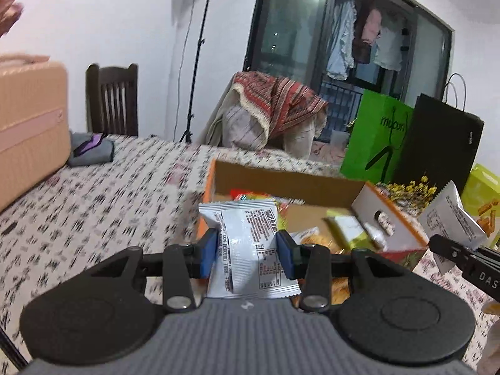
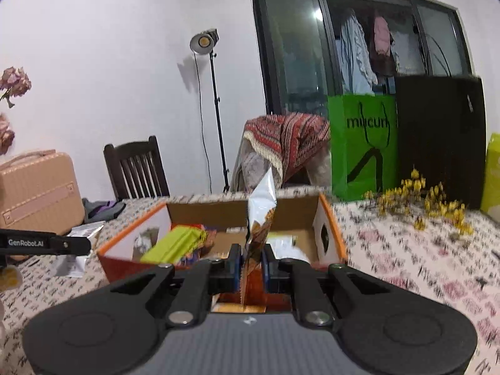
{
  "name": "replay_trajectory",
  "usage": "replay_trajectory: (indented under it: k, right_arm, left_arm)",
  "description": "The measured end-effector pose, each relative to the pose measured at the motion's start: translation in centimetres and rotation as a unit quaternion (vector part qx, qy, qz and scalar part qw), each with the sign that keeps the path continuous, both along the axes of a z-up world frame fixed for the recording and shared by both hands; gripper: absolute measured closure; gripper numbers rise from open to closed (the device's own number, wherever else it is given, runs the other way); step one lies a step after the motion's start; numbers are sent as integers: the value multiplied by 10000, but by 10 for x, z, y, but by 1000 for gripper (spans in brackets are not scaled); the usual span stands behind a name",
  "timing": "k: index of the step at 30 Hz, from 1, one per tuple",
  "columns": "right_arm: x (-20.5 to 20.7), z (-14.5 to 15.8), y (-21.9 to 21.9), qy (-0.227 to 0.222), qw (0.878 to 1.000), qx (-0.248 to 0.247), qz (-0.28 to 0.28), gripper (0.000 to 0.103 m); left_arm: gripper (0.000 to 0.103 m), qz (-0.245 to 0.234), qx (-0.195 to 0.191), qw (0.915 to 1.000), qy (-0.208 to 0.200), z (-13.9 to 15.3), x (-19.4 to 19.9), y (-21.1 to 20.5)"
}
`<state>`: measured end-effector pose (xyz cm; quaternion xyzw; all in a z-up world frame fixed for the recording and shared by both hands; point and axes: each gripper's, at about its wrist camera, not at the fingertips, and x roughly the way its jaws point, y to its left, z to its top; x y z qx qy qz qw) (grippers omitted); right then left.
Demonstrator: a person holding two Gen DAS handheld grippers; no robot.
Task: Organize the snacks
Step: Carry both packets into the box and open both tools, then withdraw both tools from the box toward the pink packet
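Observation:
My left gripper (image 1: 247, 250) is shut on a silver snack packet (image 1: 247, 237) printed with black text, held flat across its width just before the cardboard box (image 1: 281, 181). My right gripper (image 2: 251, 265) is shut on a second snack packet (image 2: 261, 215), silver on one face and orange on the other, held edge-on and upright above the near side of the same box (image 2: 200, 209). The box has orange edges and holds several snacks, among them a green packet (image 2: 175, 243). The right gripper and its packet (image 1: 453, 218) show at the right edge of the left wrist view.
The box sits on a table with a patterned cloth (image 1: 93, 206). A green paper bag (image 2: 362, 143) and a black bag (image 2: 440, 137) stand behind, with yellow dried flowers (image 2: 431, 203). A pink case (image 1: 28, 125), grey cloth and chairs are at the left and back.

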<state>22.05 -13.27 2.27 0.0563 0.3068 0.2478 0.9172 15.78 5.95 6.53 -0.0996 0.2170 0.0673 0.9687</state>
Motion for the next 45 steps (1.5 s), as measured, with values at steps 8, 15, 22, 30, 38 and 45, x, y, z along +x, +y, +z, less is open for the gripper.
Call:
replay_trajectory:
  k: [8,15,22,30,38,45]
  right_arm:
    - [45,12,14,87,9999,67,-72,90]
    - [81,-2,37,259,9996,11,-99,90]
    - [93,-40,44,345,9993,97,-116,90]
    - [92,-58,49,527,9985,-100,86,90]
    - [92,-62,48,552,9981,-266,-39,87]
    - [90,-58,40,369,9986,-236,-303,0]
  left_arm:
    - [61,-101,-13,9999,-120,22,41,-17]
    - [61,-25,-76,9999,-115,20,82,-20]
    - [61,212,-114,9997,1,-12,111,-9]
    - [61,149,4,9998,107,-28,119,-3]
    - [36,83,54,10000,8,-30,114,-6]
    - [0,343,-89,9990,-277,-23,104,-1]
